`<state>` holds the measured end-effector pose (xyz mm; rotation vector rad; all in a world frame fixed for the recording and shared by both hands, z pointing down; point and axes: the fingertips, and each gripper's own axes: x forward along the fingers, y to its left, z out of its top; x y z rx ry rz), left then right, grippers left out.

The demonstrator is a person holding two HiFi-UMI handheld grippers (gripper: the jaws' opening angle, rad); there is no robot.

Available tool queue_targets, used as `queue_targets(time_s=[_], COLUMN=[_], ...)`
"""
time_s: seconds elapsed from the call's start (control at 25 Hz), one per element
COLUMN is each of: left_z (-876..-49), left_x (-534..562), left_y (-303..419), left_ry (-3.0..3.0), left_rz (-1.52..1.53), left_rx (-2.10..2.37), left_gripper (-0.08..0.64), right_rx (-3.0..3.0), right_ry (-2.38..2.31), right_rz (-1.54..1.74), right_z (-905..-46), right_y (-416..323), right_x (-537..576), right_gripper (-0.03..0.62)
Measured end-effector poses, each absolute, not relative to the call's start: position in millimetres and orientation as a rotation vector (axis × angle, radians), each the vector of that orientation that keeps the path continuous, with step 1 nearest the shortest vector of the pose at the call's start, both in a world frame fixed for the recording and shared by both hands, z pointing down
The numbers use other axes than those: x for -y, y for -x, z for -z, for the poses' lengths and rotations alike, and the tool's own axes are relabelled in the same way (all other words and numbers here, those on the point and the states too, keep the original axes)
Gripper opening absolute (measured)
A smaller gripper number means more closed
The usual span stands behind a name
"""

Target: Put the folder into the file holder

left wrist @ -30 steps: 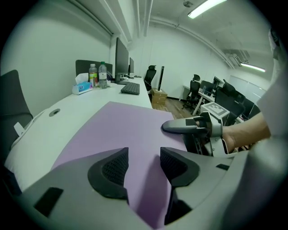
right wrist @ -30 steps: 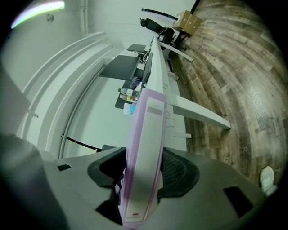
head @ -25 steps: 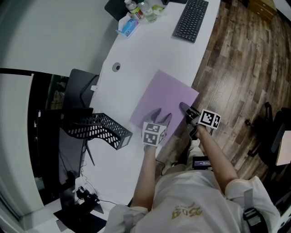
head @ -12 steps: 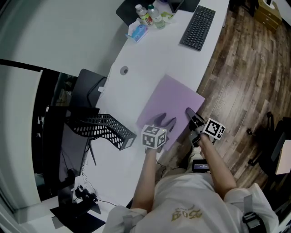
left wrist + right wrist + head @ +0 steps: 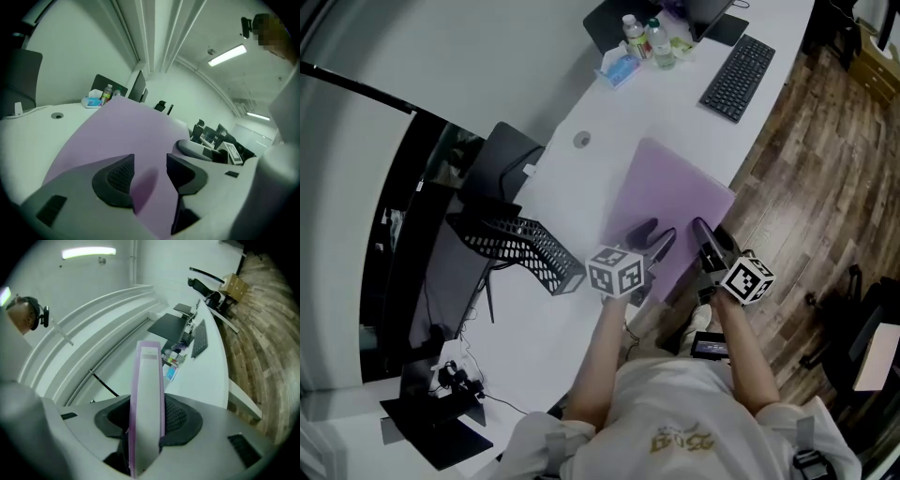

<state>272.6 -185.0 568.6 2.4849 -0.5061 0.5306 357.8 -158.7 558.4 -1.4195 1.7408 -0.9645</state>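
Pick-up is judged in hand: the folder (image 5: pixel 670 202), at the counter's (image 5: pixel 581 192) near right edge, is clamped by the right hand-held gripper (image 5: pixel 147 420), its jaws just closing. The left hand-held gripper's (image 5: pixel 653 239) jaws, also just closing, stand apart around it. Next, carriage left into the file holder (image 5: pixel 520 246) is called for. Counted: one folder, one file holder.

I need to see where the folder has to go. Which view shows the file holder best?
The head view: the black mesh file holder shows whole on the white desk, left of the purple folder. Neither gripper view shows it: the left gripper view looks across the folder's cover, the right gripper view along its edge.
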Motion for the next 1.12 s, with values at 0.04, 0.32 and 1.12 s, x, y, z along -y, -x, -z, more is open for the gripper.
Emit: queue_targets(time_s=[0.04,0.32,1.12], left_z=[-563,-532,-412], left_x=[186,179,186], left_y=[-273,-270,-180], left_ry=[-2.486,-2.522,-2.609], left_rz=[-0.500,-0.398,-0.025], left_rx=[0.512,0.547,0.511], left_gripper=[0.232,0.222,0.219], right_rx=[-1.769,-1.945,-2.212], right_ry=[1.422,1.462,1.559], right_rz=[0.926,0.731,0.340], right_z=[-551,-500,-357], right_y=[-357,-348,-240], right_x=[159,151,152], right_gripper=[0.178,0.179,0.181])
